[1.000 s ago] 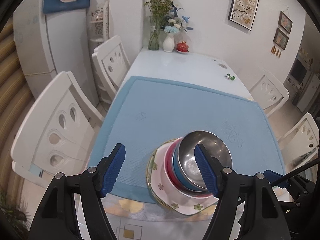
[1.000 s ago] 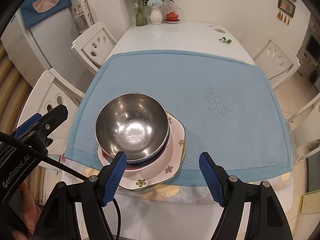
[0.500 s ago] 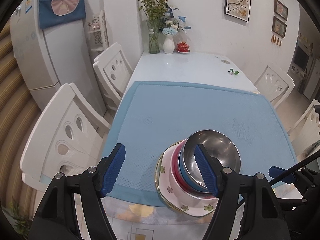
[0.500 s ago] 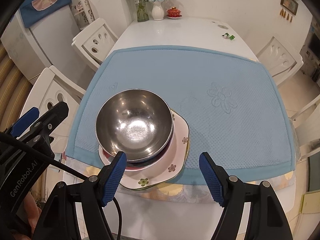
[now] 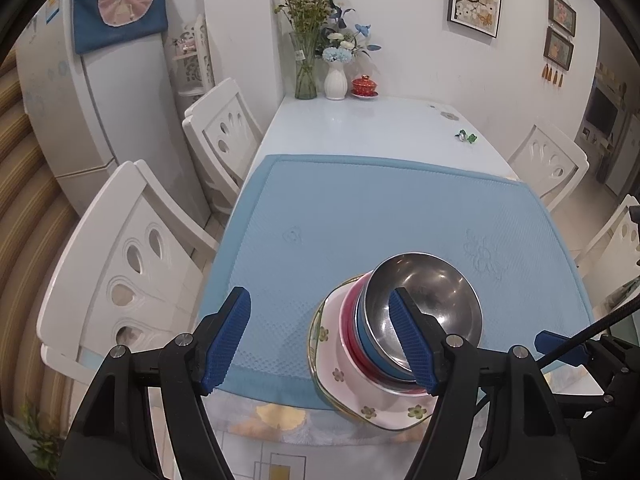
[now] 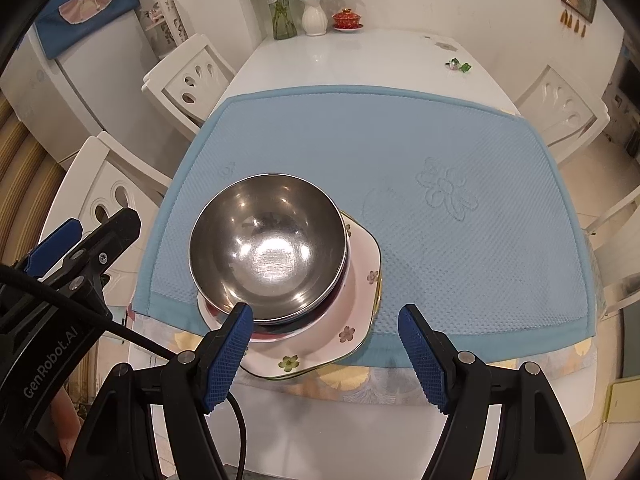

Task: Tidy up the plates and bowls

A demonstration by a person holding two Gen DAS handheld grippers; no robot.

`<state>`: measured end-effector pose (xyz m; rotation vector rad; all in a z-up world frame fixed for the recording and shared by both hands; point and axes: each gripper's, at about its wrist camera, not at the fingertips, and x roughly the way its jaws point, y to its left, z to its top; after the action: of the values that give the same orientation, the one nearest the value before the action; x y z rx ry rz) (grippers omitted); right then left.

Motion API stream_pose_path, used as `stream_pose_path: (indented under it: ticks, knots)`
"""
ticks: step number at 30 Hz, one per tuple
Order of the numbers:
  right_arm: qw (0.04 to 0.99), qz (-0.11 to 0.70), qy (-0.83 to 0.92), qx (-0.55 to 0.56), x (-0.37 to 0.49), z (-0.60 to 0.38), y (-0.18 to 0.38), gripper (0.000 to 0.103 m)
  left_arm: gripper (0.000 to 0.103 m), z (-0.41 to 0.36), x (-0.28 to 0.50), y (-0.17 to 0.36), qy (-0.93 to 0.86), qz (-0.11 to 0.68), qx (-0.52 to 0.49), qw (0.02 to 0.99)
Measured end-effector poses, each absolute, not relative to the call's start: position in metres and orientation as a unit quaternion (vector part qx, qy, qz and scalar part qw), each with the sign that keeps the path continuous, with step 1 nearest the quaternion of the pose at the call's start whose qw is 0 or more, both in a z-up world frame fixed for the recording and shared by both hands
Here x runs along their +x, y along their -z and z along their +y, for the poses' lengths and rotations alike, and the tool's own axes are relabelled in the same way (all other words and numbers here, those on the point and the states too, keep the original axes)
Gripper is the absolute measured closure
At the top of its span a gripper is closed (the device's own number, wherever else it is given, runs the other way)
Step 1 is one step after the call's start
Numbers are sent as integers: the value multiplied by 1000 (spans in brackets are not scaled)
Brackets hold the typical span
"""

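A steel bowl (image 5: 432, 300) (image 6: 268, 244) sits on top of a stack: a blue bowl (image 5: 366, 338) and a red bowl (image 5: 349, 320) under it, on a pink flowered plate (image 5: 348, 384) (image 6: 356, 320). The stack stands at the near edge of the blue mat (image 5: 360, 220) (image 6: 460, 240). My left gripper (image 5: 320, 340) is open and empty, above and left of the stack. My right gripper (image 6: 326, 354) is open and empty, above the stack's near right side. Each gripper shows at the edge of the other's view.
White chairs (image 5: 132, 264) stand along the left side of the table and others (image 5: 552, 164) on the right. Two vases with flowers (image 5: 335, 80) and a red lidded cup (image 5: 364, 86) stand at the far end. A small green item (image 5: 466, 136) lies on the white tabletop.
Both grippers have drawn back and up a little from the stack, staying open. The stack has not moved.
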<state>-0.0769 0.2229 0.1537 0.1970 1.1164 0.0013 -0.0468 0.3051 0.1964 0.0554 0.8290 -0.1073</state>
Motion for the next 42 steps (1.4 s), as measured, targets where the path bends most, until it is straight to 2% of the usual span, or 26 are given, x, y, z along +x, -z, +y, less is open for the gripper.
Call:
stream_pose_path:
  ticks: [42]
  knots:
    - [840,532,-4,102,-81,220,-152,30,33,302,-54,-193,58,409,36,910]
